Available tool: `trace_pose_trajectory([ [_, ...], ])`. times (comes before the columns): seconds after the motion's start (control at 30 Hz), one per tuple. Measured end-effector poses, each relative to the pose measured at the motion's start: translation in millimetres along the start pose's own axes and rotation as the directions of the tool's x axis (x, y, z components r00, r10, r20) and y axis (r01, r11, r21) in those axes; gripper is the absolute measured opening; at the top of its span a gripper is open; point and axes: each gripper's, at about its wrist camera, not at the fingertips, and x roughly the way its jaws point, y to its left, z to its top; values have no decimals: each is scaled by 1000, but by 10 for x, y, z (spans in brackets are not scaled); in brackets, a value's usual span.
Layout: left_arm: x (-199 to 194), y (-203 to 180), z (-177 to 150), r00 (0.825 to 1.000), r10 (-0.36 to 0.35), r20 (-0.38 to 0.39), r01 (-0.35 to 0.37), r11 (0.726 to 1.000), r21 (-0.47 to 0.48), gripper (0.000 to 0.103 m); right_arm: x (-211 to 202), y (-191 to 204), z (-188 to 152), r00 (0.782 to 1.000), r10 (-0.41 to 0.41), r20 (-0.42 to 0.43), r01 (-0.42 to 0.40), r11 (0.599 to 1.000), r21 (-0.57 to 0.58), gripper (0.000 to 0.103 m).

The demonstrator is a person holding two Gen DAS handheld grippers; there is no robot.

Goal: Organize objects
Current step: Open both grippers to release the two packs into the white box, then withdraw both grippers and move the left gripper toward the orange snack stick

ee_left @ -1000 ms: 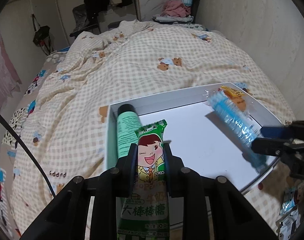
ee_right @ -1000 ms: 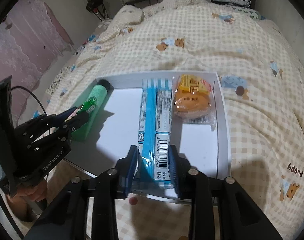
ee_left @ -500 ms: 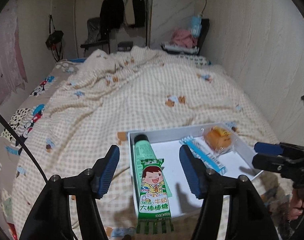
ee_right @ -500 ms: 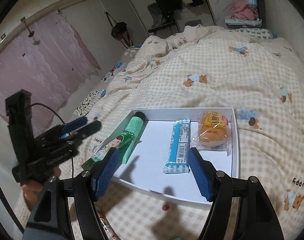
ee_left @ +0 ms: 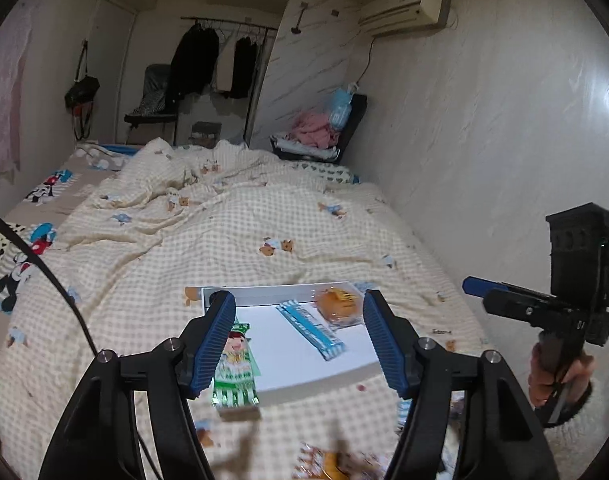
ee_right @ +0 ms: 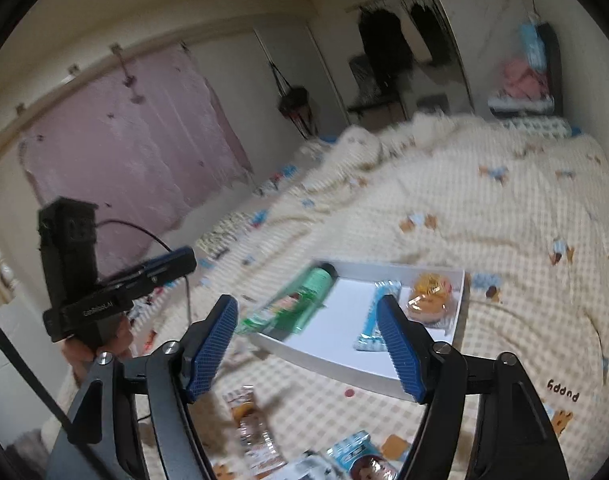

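Fingers (ee_left: 218, 344) spread wide, white tray (ee_left: 304, 364) on checked quilt (ee_left: 232, 240)

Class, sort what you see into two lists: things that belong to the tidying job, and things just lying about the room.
Job:
white tray
green tube
green candy pack
blue wafer pack
orange bun
loose snack packs

Lying about:
pink clothes
hanging coats
black bag

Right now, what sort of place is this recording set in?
A lived-in bedroom, most likely: a bed under a checked quilt, clothes hanging on a rail, an air conditioner on the wall. The tray sits on the bed.
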Motion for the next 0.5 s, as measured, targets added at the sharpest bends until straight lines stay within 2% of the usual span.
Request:
trace_pose_trajectory([
  [0.17, -450, -310, -101, 995, -78, 57, 72, 992, 104, 76, -312, 182, -164, 999, -26, 20, 28, 998, -63, 87],
  [0.27, -649, -465, -187, 987, -131, 90, 113, 977, 183, 78, -487, 196, -291, 1000, 10, 24, -9, 999, -53, 87],
  [0.33, -723, -550, -226, 978, -198, 74, 178, 960, 217, 80, -575, 224, -357, 999, 33, 34, -31, 998, -45, 87],
  [0.43, -721, -530, -244, 957, -289, 25, 282, 947, 154, 80, -718, 300, -460, 993, 111, 42, -109, 993, -45, 87],
  [0.5, -707, -499, -250, 952, -306, 10, 302, 946, 120, 80, -764, 346, -513, 991, 130, 41, -128, 991, -46, 87],
])
